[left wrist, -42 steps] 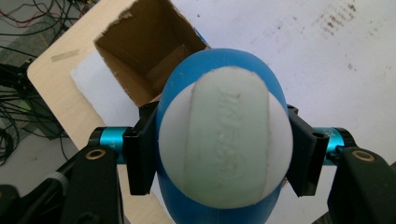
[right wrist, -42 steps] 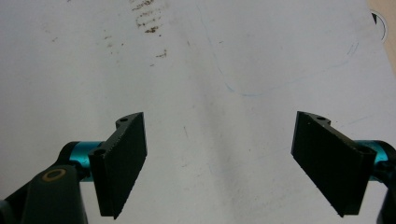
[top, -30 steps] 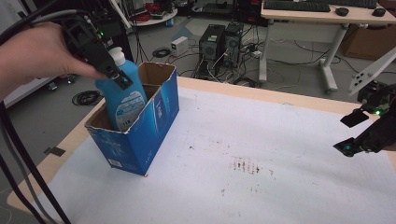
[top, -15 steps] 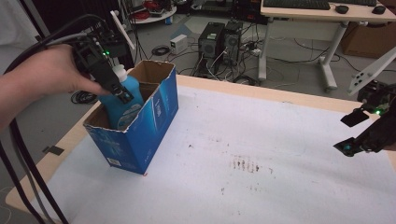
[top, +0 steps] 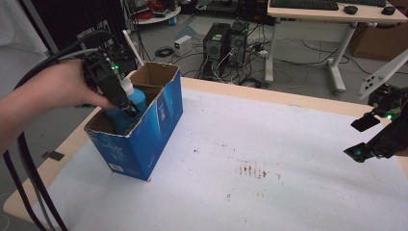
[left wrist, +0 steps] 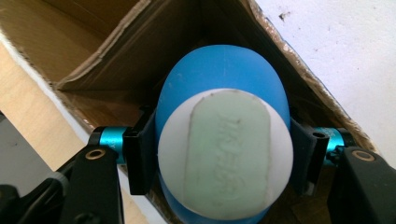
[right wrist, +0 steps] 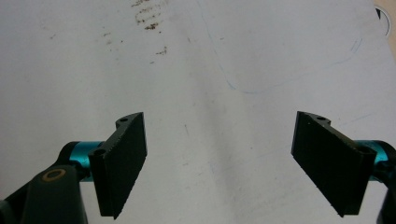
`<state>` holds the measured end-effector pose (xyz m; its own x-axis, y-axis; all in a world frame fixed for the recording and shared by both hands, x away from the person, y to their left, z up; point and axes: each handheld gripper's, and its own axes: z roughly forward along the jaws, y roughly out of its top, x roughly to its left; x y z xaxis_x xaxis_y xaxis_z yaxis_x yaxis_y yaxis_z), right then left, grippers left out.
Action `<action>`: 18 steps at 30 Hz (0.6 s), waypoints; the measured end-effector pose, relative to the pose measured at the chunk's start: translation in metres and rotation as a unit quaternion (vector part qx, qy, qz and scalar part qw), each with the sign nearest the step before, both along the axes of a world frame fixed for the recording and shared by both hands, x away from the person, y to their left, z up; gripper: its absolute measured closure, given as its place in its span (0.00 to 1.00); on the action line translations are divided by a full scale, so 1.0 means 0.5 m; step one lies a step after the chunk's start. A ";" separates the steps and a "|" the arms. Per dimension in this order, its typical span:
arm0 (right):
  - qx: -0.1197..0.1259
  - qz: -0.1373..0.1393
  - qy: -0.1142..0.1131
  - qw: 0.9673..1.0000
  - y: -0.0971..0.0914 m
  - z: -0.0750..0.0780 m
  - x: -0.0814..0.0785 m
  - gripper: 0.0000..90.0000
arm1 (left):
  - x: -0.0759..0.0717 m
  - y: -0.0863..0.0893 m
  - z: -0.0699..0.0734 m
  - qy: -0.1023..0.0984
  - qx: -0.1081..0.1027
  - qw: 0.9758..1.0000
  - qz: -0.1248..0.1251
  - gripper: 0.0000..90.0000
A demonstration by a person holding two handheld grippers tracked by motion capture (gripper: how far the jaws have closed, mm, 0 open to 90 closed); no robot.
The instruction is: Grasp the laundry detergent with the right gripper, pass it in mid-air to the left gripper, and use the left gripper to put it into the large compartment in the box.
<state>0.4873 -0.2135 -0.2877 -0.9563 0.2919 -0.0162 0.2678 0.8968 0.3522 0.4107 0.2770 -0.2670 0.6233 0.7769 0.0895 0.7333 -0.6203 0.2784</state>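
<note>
Lowering a blue bottle (top: 126,103) into an open blue cardboard box (top: 144,130) is the operation in hand.

High view: the left gripper (top: 126,107) is clamped on the bottle near its white cap, with the person's left hand (top: 67,86) behind it. Compared with the 2 earlier high-view pictures, the bottle has dropped: 1 second ago most of its body stood above the box rim, and now only the shoulder and cap clear the rim. The box stands at the left end of the white-covered surface (top: 269,144), in the same position as before. The right gripper (top: 364,138) hangs over the right end of the surface, well apart from the box, unchanged in position.

Left gripper view: looking down along the jaws, the white cap (left wrist: 226,154) faces the camera, with the blue bottle body below it inside the box's brown interior. Both pads (left wrist: 140,149) press against the bottle's sides, so the grip is firm.

Right gripper view: the jaws stand wide apart with nothing between them, above bare white surface marked by faint brown stains (right wrist: 149,16).

Judgement: insertion is nearly complete. The bottle's base cannot be seen, so contact with the box floor cannot be confirmed. Release should follow only once the bottle is seated.
</note>
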 end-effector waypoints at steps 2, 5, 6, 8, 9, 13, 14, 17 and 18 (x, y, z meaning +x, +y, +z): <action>-0.001 -0.001 0.000 1.000 0.000 0.000 0.000 0.20 | -0.001 -0.001 -0.007 0.003 0.003 1.000 -0.003 0.42; 0.001 0.000 0.000 1.000 -0.002 -0.001 0.001 0.20 | -0.001 0.000 -0.015 0.006 0.003 1.000 -0.003 0.42; 0.000 0.001 0.000 1.000 -0.002 -0.001 0.001 0.20 | -0.001 0.000 -0.017 0.007 0.006 1.000 -0.004 0.42; 0.000 0.000 0.000 1.000 -0.002 -0.001 0.000 0.20 | -0.002 -0.001 -0.022 0.009 0.006 1.000 -0.005 0.42; -0.001 0.000 0.000 1.000 -0.002 -0.001 0.000 0.20 | -0.002 -0.001 -0.024 0.010 0.006 1.000 -0.004 0.42; -0.002 0.001 0.001 1.000 -0.002 -0.001 0.000 0.20 | 0.001 -0.002 -0.027 0.010 0.005 1.000 -0.005 0.42; -0.001 0.000 0.002 1.000 -0.002 -0.002 -0.001 0.20 | 0.001 -0.003 -0.027 0.011 0.005 1.000 -0.006 0.42; -0.002 -0.001 0.002 1.000 -0.002 -0.002 -0.002 0.20 | 0.004 -0.002 -0.029 0.013 0.006 1.000 -0.008 0.42; -0.002 -0.001 0.002 1.000 -0.002 -0.002 -0.002 0.20 | 0.005 -0.002 -0.029 0.011 0.004 1.000 -0.006 0.42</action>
